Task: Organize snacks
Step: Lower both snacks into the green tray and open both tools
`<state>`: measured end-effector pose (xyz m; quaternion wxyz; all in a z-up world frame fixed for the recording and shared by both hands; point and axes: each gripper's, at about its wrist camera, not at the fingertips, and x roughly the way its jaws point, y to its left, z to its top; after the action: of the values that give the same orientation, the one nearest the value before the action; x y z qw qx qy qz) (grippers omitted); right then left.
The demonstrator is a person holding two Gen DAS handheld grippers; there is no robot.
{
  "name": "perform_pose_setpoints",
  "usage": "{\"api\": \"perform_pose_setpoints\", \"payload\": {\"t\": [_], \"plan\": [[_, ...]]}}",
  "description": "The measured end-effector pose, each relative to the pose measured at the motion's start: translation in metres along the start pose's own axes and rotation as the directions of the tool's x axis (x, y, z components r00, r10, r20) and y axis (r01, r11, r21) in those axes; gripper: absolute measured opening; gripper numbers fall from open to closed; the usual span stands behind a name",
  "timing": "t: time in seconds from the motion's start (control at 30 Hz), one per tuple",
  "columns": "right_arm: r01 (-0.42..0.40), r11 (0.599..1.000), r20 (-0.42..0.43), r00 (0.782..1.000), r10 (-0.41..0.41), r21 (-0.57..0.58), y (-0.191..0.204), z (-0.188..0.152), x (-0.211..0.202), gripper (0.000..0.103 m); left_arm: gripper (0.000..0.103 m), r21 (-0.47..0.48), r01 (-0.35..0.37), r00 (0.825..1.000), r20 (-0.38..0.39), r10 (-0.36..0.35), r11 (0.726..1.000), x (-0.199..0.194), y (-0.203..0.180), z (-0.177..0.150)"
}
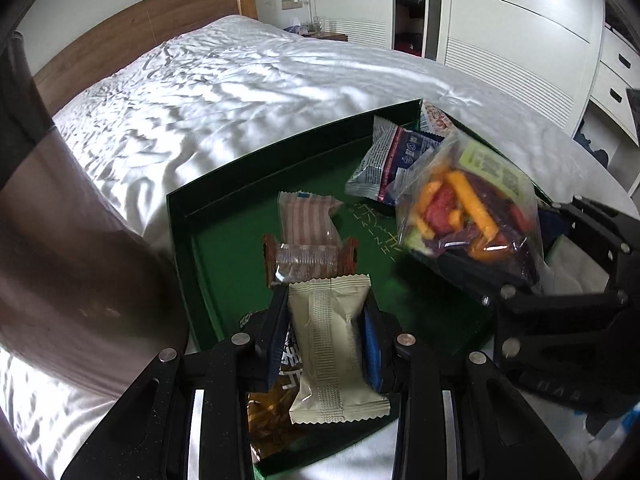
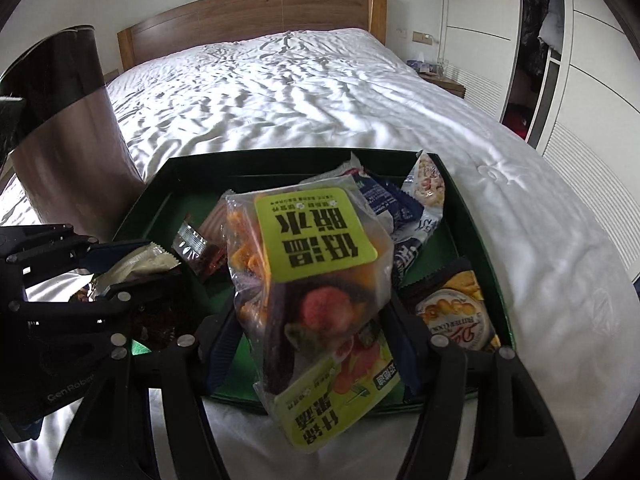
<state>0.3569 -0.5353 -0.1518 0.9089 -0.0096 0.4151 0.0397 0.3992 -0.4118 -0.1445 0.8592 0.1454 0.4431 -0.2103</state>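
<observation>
step: carrying 2 snacks over green cardboard tray (image 1: 240,168) | left gripper (image 1: 326,320) pinches cream foil bar (image 1: 332,344) | right gripper (image 2: 316,344) pinches clear dried-fruit bag (image 2: 308,280) | next: lower into tray just ahead, then release.

Sheet (image 1: 224,92) was white cloth, creased, slight sheen. Tray (image 1: 224,256) matt green card. Bag (image 2: 316,280) clear glossy plastic. Bar (image 1: 332,344) cream matt wrapper, crimped ends. Headboard (image 2: 256,12) smooth wood.

The right tool (image 2: 316,340) grips a fruit-chip bag (image 2: 312,280) above the green tray (image 2: 472,216).
</observation>
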Motion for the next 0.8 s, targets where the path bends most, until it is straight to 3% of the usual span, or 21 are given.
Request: {"api": "perform_pose_setpoints", "payload": {"t": [0.23, 0.63, 0.8], "plan": [[0.022, 0.999, 0.0, 1.0, -0.023, -0.03, 0.0, -0.001, 0.018, 0.103, 0.029, 0.006, -0.062, 0.998, -0.026, 0.062, 0.998, 0.03, 0.0, 0.005], [0.043, 0.999, -0.017, 0.999, -0.043, -0.004, -0.005, 0.011, 0.031, 0.103, 0.029, -0.052, -0.035, 0.997, -0.075, 0.031, 0.998, 0.048, 0.011, 0.028], [0.033, 0.999, -0.019, 0.999, -0.033, 0.006, -0.008, 0.011, 0.03, 0.103, 0.03, -0.028, -0.062, 0.996, -0.067, 0.06, 0.998, 0.046, 0.005, 0.026]]}}
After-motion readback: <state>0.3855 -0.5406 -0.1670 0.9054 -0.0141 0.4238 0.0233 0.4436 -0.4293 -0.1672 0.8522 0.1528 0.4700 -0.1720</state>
